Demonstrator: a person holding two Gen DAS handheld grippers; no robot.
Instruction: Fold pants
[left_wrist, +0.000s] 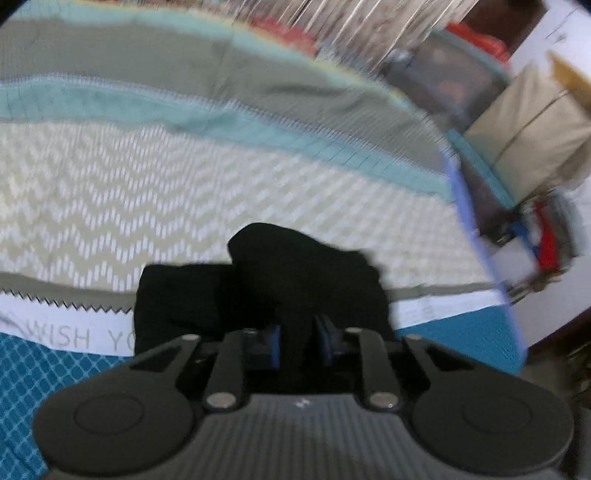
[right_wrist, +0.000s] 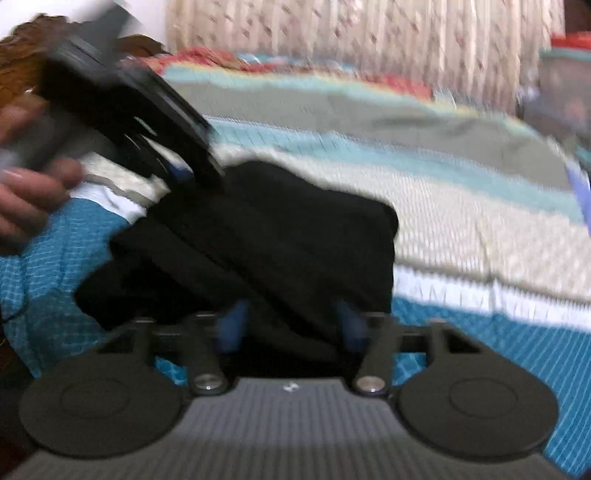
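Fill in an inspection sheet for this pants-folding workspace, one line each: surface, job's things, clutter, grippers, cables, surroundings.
Surface: bed with patterned bedspread.
Job's things: black pants, bunched and partly folded on the bedspread.
Clutter: nothing seen on the bed.
Grippers: left gripper jaws narrow, shut on the pants; right gripper jaws wide, cloth between them, grip unclear.
Cables: nothing seen.
Surroundings: curtain behind; boxes and a storage bin beside the bed, blurred.

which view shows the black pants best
The right wrist view: the black pants show as a whole bunched pile on the bedspread, with the left gripper at their far edge. The left wrist view shows only a smaller lump, pinched in its own fingers.
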